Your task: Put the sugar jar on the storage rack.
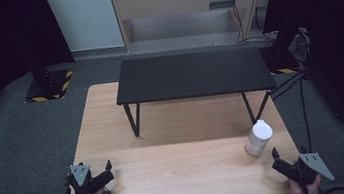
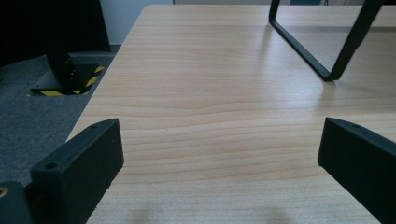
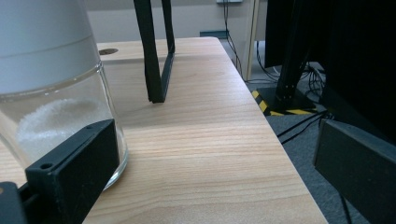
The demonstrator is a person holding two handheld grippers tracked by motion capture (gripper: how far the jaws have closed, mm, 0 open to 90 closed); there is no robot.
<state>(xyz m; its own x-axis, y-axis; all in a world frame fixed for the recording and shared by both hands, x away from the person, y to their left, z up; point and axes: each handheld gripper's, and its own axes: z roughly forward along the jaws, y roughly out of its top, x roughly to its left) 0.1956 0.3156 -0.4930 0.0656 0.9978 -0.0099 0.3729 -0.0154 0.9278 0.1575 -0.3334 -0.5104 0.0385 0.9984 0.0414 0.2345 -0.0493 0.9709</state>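
A glass jar (image 1: 258, 137) with a white lid stands upright near the right edge of the wooden table (image 1: 180, 176). In the right gripper view the jar (image 3: 51, 93) holds white granules and sits just beyond my left jaw, outside the gap. My right gripper (image 1: 275, 159) is a little in front of and to the right of the jar, open (image 3: 217, 149) and holding nothing. At the table's front left corner, my left gripper (image 1: 108, 171) is open (image 2: 219, 149) over bare wood.
A low black shelf (image 1: 192, 74) on thin legs (image 2: 322, 46) spans the back half of the table; one leg (image 3: 156, 56) stands behind the jar. Stands with yellow-black bases (image 1: 50, 85) sit on the grey floor. Cables (image 1: 304, 104) hang off the right.
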